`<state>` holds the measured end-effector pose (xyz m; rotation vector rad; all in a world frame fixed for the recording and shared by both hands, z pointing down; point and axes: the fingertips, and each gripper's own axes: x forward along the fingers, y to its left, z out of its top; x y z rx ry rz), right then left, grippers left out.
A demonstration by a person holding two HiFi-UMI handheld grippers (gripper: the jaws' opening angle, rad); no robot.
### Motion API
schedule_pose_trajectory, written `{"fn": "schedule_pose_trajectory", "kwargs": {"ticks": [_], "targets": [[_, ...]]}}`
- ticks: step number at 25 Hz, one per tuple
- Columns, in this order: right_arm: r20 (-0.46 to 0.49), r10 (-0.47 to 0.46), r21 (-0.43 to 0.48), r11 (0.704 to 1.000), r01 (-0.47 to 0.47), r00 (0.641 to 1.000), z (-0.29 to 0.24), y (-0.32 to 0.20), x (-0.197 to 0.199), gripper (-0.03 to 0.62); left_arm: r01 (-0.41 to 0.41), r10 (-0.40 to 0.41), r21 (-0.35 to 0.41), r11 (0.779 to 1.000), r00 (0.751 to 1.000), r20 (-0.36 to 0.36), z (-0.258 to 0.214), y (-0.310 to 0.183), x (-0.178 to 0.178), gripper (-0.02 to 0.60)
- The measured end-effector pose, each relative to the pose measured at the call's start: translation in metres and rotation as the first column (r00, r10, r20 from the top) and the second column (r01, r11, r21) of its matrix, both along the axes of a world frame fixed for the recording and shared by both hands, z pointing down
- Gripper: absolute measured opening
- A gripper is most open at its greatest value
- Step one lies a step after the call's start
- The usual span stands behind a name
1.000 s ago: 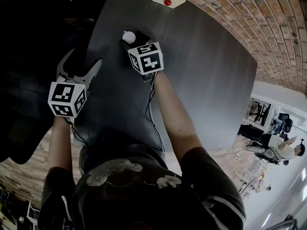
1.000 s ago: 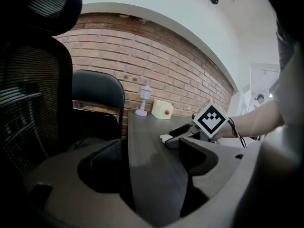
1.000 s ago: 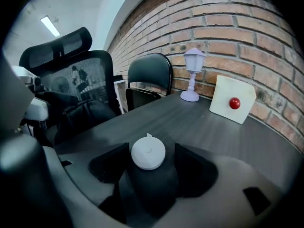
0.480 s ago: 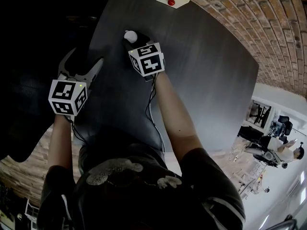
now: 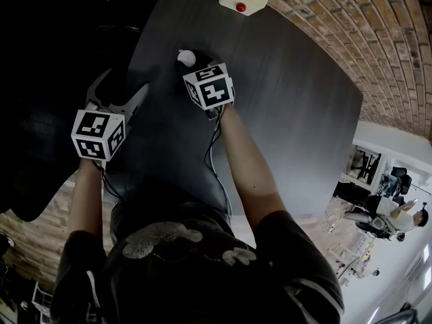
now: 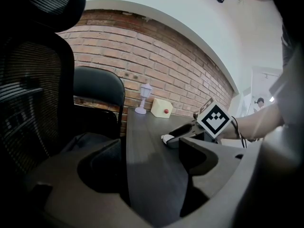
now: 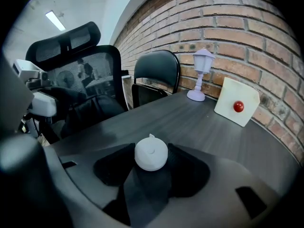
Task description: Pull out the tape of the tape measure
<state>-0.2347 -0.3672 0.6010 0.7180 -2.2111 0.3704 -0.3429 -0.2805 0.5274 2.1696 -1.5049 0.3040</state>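
Pinching a small white round tape measure with the right tool, pads just drawn in against both sides. Resting on the dark worktop, at eleven o'clock from the head view's centre. Probably light, hard-shelled and smooth, so liable to squirt out: grip across the case's widest part. Keep the left tool, spread wide and empty at ten o'clock, for the little nub at the case's twelve o'clock.
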Motion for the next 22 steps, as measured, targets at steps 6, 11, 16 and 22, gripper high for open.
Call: {"fn": "schedule_pose_trajectory", "kwargs": {"ticks": [6, 11, 16, 22], "targets": [[0.062, -0.013, 0.017, 1.0, 0.012, 0.998, -0.037, 0.011, 0.01, 0.235, -0.043, 0.042, 0.022, 0.999, 0.999, 0.017, -0.016, 0.004, 0.013, 0.374], [0.089, -0.058, 0.06, 0.997, 0.053, 0.994, -0.071, 0.029, 0.024, 0.235, -0.093, 0.09, 0.059, 0.994, 0.994, 0.061, -0.031, 0.012, 0.027, 0.374], [0.103, -0.118, 0.116, 0.987, 0.106, 0.988, -0.112, 0.052, 0.039, 0.235, -0.128, 0.111, 0.111, 0.986, 0.983, 0.143, -0.059, 0.019, 0.042, 0.376], [0.106, -0.214, 0.171, 0.966, 0.194, 0.971, -0.151, 0.091, 0.061, 0.235, -0.182, 0.146, 0.159, 0.97, 0.965, 0.218, -0.089, 0.035, 0.069, 0.374]]}}
